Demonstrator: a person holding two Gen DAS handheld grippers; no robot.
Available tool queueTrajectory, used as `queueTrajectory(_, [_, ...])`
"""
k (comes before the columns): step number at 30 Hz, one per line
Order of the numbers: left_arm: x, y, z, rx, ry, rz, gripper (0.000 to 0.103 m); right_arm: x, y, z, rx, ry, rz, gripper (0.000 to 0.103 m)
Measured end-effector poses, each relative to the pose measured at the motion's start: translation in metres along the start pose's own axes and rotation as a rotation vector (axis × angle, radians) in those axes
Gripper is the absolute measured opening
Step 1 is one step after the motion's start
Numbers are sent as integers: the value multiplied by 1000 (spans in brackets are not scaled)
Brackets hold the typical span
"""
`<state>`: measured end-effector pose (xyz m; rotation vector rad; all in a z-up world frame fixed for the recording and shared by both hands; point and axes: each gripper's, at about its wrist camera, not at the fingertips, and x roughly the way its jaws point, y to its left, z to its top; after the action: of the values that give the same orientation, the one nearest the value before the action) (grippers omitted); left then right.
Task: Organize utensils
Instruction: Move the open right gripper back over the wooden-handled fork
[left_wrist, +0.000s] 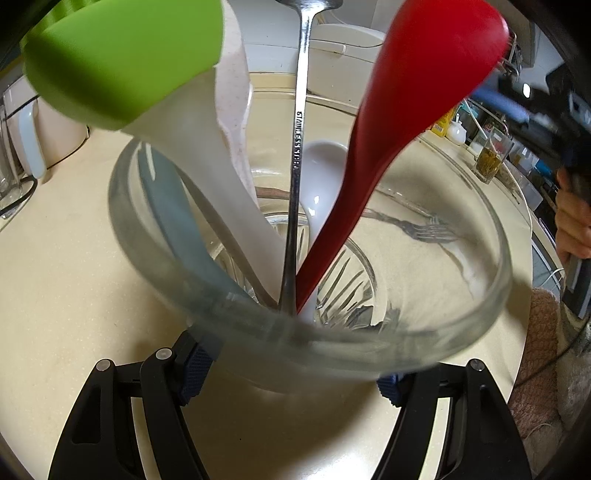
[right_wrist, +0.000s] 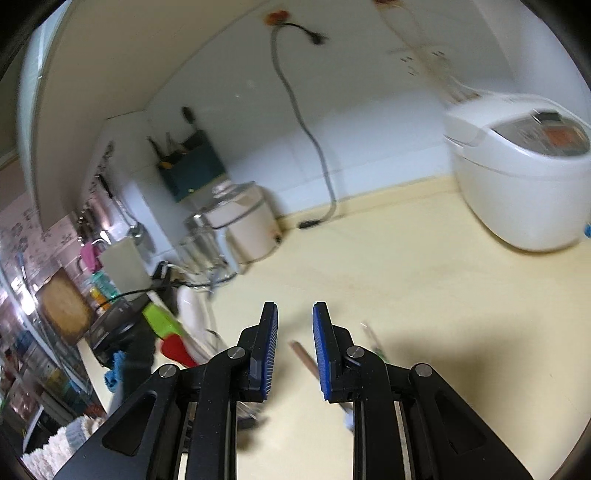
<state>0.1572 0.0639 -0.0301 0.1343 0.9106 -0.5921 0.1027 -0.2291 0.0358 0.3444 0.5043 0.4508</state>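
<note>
We have the left gripper (left_wrist: 291, 373) clamped on a glass cup (left_wrist: 491, 295), blue pads (left_wrist: 195, 369) on either side of its wall near the rim, jaws gripping it. The cup stands on the cream table (left_wrist: 55, 295) and holds the utensils: green spatula (left_wrist: 122, 62) with a pale handle leaning left, steel spoon (left_wrist: 299, 155) upright in the middle, red spoon (left_wrist: 417, 103) leaning right, white spoon (left_wrist: 321, 173) behind them, blue-grey handle (left_wrist: 173, 221) along the left wall. All their lower ends meet at the cup's near bottom. A fork (left_wrist: 424, 230) shows through the glass; we cannot tell if it is inside or lying behind. A hand (left_wrist: 574, 225) sits at the right edge. Our right gripper (right_wrist: 294, 350) is over the table with its jaws apart, nothing between them. A brown stick (right_wrist: 304, 358) and a clear thin utensil (right_wrist: 373, 339) lie on the table just past its pads, both blurred. A rice cooker (right_wrist: 517, 177) stands far right, a pot (right_wrist: 243, 225) at the back wall.
</note>
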Motion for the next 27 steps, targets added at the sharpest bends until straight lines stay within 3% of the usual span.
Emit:
queueTrajectory(13, [0,-3,0,2,1,2,76,-24,-64,-22,162,18,-120,20])
queueTrajectory(27, [1,-3,0,1,1,1,77,-19,-59,-40,128,84,-141,21])
